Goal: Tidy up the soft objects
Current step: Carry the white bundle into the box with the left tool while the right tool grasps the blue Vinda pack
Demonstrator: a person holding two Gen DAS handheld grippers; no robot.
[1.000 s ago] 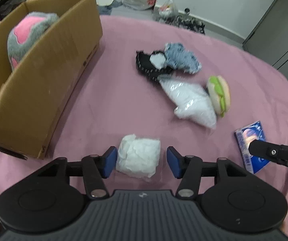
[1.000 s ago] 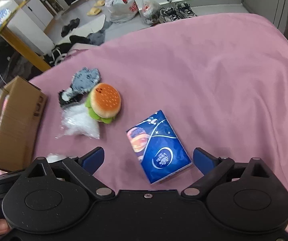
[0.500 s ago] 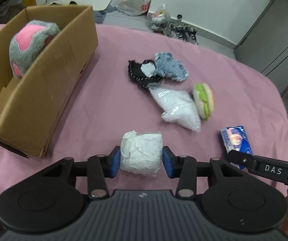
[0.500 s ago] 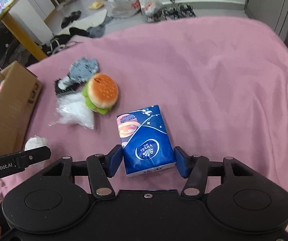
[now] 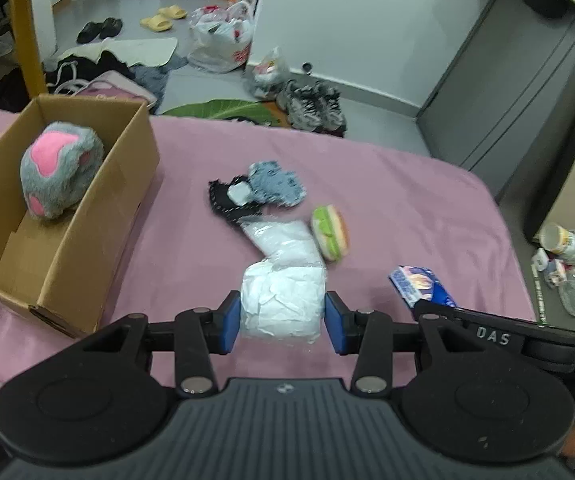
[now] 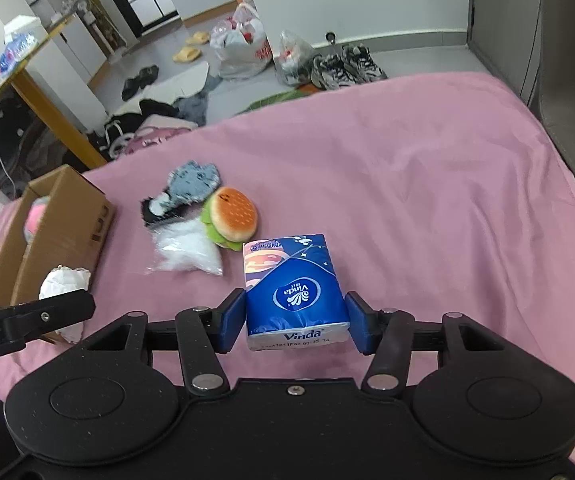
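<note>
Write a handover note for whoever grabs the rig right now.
Left hand-held gripper: shut on white bundle.
Right hand-held gripper: shut on tissue pack.
Done: grey-pink plush is in the box.
Left on the pink sheet: burger plush, clear bag, blue-grey cloth, black item.
Next, probably: carry both held items to the box, then collect the rest.
</note>
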